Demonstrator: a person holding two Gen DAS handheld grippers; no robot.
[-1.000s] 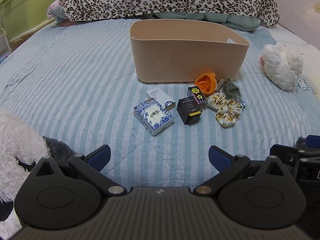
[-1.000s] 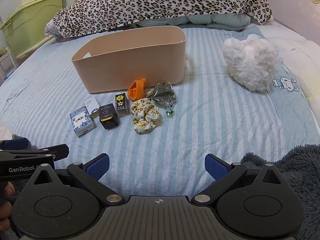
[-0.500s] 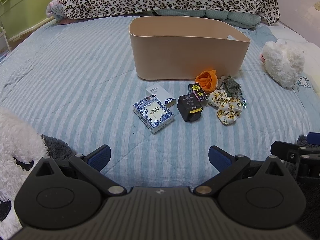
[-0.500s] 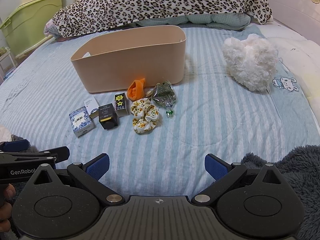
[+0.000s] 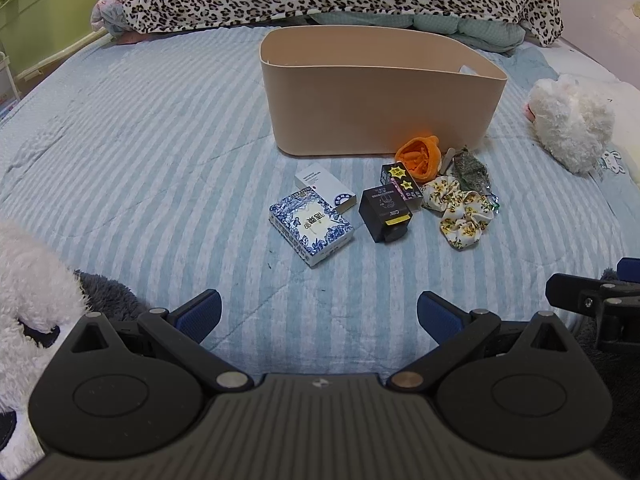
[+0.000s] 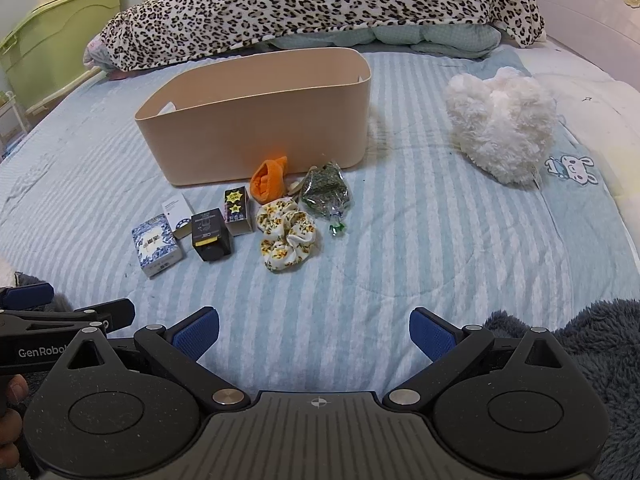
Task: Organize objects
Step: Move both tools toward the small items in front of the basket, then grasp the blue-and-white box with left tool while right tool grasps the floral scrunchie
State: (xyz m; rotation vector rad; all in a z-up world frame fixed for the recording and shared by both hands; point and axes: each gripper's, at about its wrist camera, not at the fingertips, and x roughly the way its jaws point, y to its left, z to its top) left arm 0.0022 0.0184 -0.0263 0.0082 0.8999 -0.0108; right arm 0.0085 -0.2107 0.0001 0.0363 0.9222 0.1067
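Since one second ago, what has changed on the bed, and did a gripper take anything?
Both views shifted only slightly: in the left view the bin and the boxes sit a little higher, so the left gripper tipped or drew back a little. Nothing was taken or let go. Both the left and the right gripper stay open and empty; the boxes, scrunchie and orange cloth lie where they were.

A bin (image 6: 256,136) stands on the bed (image 6: 420,260), a pile of blankets (image 6: 320,0) behind it. Before it lie boxes (image 6: 210,228) at left, a scrunchie (image 6: 286,236) at right; a plush toy (image 6: 504,128) sits well apart to the right.
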